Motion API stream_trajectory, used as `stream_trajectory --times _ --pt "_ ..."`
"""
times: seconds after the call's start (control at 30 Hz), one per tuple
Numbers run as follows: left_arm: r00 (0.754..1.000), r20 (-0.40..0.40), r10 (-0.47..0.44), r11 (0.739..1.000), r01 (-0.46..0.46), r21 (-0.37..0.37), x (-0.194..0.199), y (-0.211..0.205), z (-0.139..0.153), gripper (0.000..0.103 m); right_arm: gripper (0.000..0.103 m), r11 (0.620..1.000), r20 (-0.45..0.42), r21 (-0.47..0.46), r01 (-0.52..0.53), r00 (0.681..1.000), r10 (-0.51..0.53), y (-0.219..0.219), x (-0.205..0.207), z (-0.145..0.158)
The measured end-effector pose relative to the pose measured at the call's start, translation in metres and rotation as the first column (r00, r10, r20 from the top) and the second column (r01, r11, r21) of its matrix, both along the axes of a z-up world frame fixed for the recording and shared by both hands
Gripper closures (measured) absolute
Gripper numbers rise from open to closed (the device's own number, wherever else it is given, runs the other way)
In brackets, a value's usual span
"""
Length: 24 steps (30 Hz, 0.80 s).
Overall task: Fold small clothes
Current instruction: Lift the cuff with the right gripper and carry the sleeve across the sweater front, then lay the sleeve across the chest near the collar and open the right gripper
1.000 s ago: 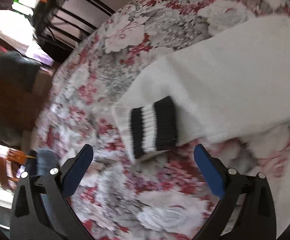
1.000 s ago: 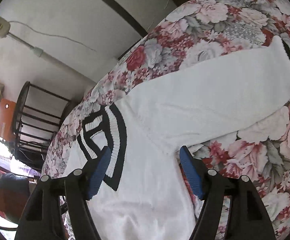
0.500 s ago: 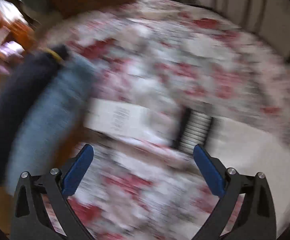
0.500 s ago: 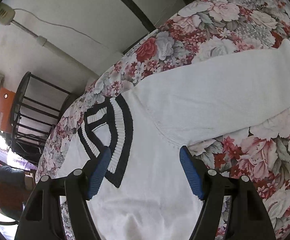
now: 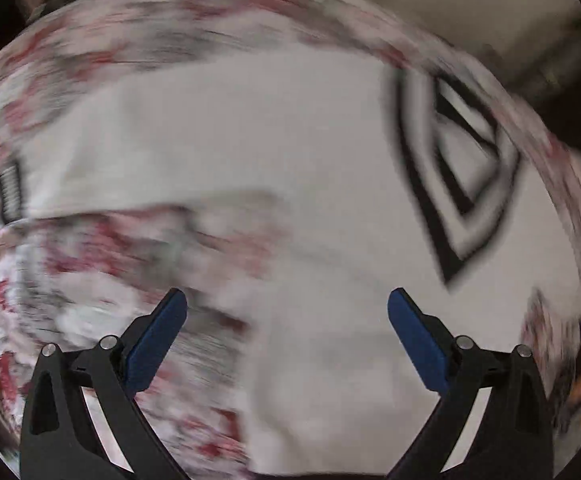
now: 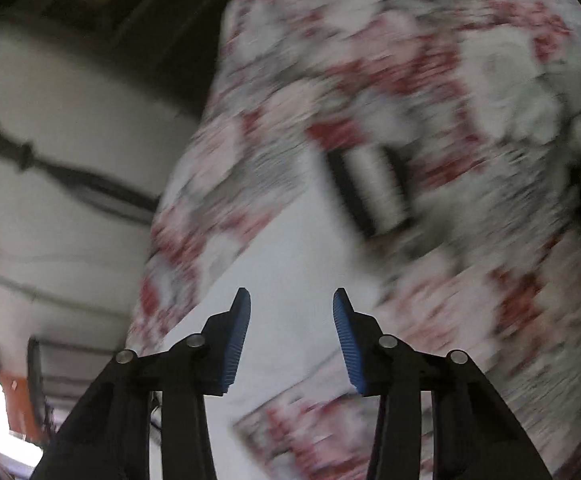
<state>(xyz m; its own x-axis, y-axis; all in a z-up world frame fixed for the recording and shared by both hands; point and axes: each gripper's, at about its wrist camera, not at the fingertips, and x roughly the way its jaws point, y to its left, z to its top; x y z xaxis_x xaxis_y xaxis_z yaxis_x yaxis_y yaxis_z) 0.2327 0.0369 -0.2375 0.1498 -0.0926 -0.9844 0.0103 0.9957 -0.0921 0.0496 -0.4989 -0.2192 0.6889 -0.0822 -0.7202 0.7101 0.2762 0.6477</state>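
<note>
The white sweater (image 5: 290, 152) lies spread flat on the flowered bedspread (image 5: 102, 280), soft knit with a black-and-white striped V collar (image 5: 462, 184) up and to the right of my left gripper (image 5: 286, 316). One sleeve reaches away to the left and ends in a ribbed striped cuff (image 5: 10, 192) at the far left edge. My left gripper hangs over the body of the sweater, jaws spread wide, blue pads holding nothing; the cloth's side edge runs between them, with bedspread under the left pad. Everything here is smeared by motion.

My right gripper (image 6: 290, 336) points along the other sleeve (image 6: 290, 264), a plain white band running ahead from between the pads to its striped cuff (image 6: 370, 192), ahead and slightly right. Its jaws have just been closing and stand partly apart, the sleeve below them, not pinched as far as I can see. Bedspread lies open to the right; to the left the bed's edge falls off toward a pale wall (image 6: 50, 160).
</note>
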Motion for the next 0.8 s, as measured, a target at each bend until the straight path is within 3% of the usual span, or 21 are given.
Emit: stream_trajectory --times 0.13,0.23,0.3,0.33,0.4,0.5,0.6,0.63,0.7,0.73,0.8 --pt "0.988 0.001 -0.151 0.984 0.151 0.099 -0.015 -0.063 -0.013 0.005 0.059 0.998 -0.028 0.01 0.065 0.998 -0.065 -0.03 -0.016 -0.015" --pt "0.97 -0.021 -0.243 0.951 0.243 0.191 -0.024 -0.103 -0.03 0.005 0.059 1.0 -0.055 0.003 0.03 0.998 -0.029 -0.04 -0.006 -0.022" --pt "0.962 -0.029 -0.27 0.938 0.27 0.218 -0.026 -0.119 -0.039 0.005 0.054 1.0 -0.031 0.006 -0.018 0.999 0.019 -0.037 0.004 -0.018" --pt "0.958 -0.033 -0.283 0.93 0.283 0.233 -0.028 -0.126 -0.042 0.005 0.041 0.999 -0.01 0.015 -0.047 0.999 0.047 -0.035 0.01 -0.017" --pt "0.952 -0.035 -0.303 0.914 0.3 0.272 -0.028 -0.139 -0.049 0.005 0.037 0.992 0.046 0.104 -0.072 0.997 0.067 -0.035 0.015 -0.027" --pt "0.949 -0.036 -0.314 0.899 0.309 0.31 -0.026 -0.152 -0.058 0.005 0.035 0.962 0.105 0.273 0.002 0.994 -0.032 -0.035 0.005 -0.05" --pt "0.952 -0.043 -0.303 0.905 0.301 0.301 -0.024 -0.16 -0.063 0.005 0.036 0.981 0.123 0.196 -0.004 0.992 -0.02 -0.037 0.01 -0.051" --pt "0.953 -0.043 -0.3 0.907 0.299 0.298 -0.024 -0.161 -0.063 0.005 0.048 0.986 0.132 0.166 -0.016 0.991 -0.006 -0.038 0.012 -0.052" --pt "0.953 -0.036 -0.3 0.908 0.297 0.294 -0.022 -0.164 -0.062 0.005 0.089 0.991 0.159 0.129 0.026 0.986 -0.047 -0.04 0.006 -0.05" --pt "0.954 -0.027 -0.299 0.91 0.294 0.294 -0.021 -0.166 -0.06 0.005 0.089 0.995 0.162 0.075 0.069 0.983 -0.081 -0.04 -0.001 -0.04" --pt "0.955 -0.01 -0.296 0.913 0.286 0.289 -0.024 -0.153 -0.047 0.005 0.09 0.984 0.125 -0.155 0.083 0.99 -0.064 -0.037 -0.005 -0.004"
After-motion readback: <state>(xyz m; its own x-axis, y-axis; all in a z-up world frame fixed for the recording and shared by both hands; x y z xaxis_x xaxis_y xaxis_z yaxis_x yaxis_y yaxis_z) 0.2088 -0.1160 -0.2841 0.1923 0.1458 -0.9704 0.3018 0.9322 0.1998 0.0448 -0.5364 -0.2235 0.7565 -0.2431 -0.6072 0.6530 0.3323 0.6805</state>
